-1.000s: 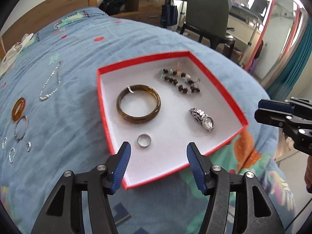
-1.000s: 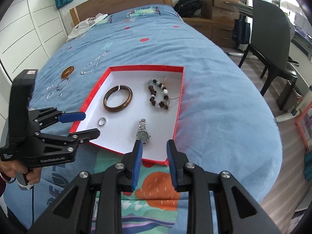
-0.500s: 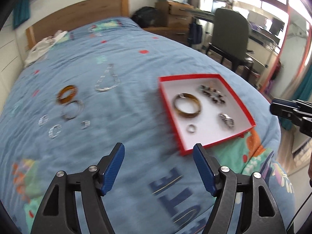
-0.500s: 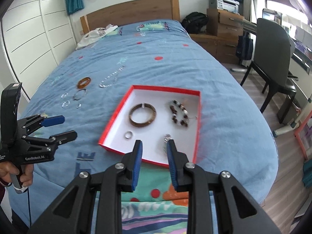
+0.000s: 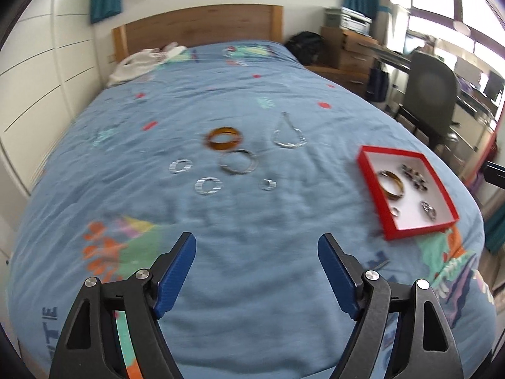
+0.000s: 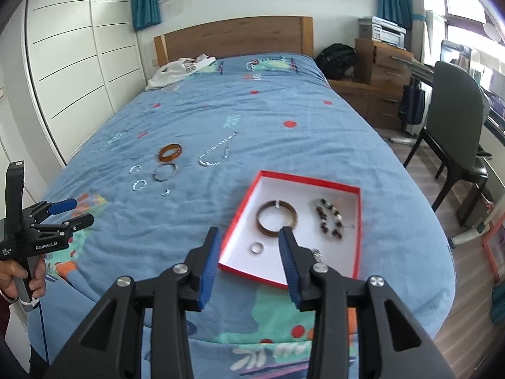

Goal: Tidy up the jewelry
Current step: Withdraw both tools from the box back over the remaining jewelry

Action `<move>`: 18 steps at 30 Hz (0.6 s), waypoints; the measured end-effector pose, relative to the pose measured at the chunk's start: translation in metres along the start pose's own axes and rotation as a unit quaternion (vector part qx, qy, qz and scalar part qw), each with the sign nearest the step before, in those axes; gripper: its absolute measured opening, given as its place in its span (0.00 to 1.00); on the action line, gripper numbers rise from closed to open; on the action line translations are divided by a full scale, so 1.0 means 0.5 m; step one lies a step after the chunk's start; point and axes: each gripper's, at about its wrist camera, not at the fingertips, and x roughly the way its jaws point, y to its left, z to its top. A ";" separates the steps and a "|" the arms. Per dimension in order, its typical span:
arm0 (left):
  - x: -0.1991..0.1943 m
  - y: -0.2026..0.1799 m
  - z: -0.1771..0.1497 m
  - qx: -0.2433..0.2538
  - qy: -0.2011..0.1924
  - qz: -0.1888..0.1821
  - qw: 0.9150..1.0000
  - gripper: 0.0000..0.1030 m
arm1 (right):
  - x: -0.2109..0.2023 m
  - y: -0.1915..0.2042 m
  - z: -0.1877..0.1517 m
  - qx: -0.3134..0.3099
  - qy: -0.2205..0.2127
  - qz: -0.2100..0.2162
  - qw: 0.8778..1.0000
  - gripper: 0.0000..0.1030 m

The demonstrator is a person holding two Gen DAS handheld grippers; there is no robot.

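Note:
A red-rimmed white tray on the blue bedspread holds a brown bangle, a bead bracelet, a silver ring and a watch. Loose on the spread lie an amber bangle, a silver chain, a thin silver bangle and small silver hoops. My left gripper hovers well short of the loose pieces, jaws opening wide with nothing between them. My right gripper hangs above the tray's near edge, jaws opening, holding nothing.
A white garment lies by the wooden headboard. A dark chair, drawers and a black bag stand right of the bed. White wardrobe doors line the left. A hand grips the left tool at the bed's left edge.
The left gripper swung left, away from the tray and toward the loose jewelry, and its jaws widened. The right gripper rose and drew back from the tray, its jaws parting.

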 end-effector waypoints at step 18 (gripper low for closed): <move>-0.019 0.236 -0.020 -0.073 -0.007 0.061 0.995 0.80 | 0.077 0.145 0.060 -0.018 0.004 0.034 0.999 0.47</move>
